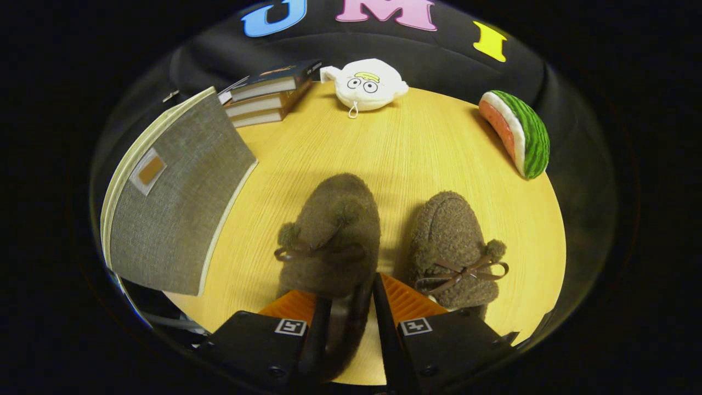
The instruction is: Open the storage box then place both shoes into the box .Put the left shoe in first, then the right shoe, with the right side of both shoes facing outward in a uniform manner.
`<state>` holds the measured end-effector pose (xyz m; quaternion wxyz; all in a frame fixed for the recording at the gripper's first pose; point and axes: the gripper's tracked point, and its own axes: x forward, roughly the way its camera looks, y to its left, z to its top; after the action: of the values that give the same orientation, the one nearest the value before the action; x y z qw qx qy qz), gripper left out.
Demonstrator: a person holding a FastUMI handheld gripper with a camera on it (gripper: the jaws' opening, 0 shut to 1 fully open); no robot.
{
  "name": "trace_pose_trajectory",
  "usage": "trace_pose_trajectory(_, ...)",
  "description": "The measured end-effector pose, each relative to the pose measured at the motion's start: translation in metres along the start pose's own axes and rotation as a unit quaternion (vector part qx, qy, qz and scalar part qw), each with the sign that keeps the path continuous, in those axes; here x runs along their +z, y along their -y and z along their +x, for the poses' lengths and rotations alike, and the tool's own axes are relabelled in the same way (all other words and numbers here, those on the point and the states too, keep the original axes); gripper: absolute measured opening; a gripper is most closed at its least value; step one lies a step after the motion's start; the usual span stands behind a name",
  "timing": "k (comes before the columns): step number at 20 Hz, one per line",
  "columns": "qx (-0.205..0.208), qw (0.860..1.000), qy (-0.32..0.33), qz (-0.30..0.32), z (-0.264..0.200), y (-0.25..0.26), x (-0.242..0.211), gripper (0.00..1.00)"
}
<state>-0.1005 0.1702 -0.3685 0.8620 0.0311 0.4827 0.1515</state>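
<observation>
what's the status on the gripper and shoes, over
Gripper shut on left shoe. Right shoe beside it on table. Storage box lid up, path unobstructed.

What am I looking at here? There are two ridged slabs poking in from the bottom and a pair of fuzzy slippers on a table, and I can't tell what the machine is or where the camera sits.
There is no robot arm here. A person carries a hand-held gripper, and the camera rides on it, looking forward along its two fingers; those are the slabs you noticed. The rounded look comes from a fisheye lens.

The fingers are closed on the rim of the nearer brown fuzzy shoe, pinching its wall between them. The second shoe sits beside it, just ahead of the other finger, with a bow on top.

Both rest on a round wooden table. Beside the shoes stands a grey fabric storage box with its lid standing open. Beyond are a stack of books, a white plush toy and a plush watermelon slice.
</observation>
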Motion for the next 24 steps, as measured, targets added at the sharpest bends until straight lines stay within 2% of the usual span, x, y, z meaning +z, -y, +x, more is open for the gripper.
trace_pose_trajectory(3,-0.018,1.0,0.012,0.022,0.011,0.001,0.01,0.44)
trace_pose_trajectory(5,-0.029,0.999,0.015,0.03,0.012,0.005,0.011,0.34)
trace_pose_trajectory(8,-0.023,0.998,0.005,0.066,0.006,0.008,0.011,0.1)
trace_pose_trajectory(11,-0.017,0.995,0.001,0.103,-0.012,0.005,0.019,0.09)
trace_pose_trajectory(14,-0.01,0.993,0.019,0.113,-0.043,-0.003,0.044,0.09)
trace_pose_trajectory(24,0.038,0.983,0.101,0.149,-0.159,-0.075,0.168,0.09)
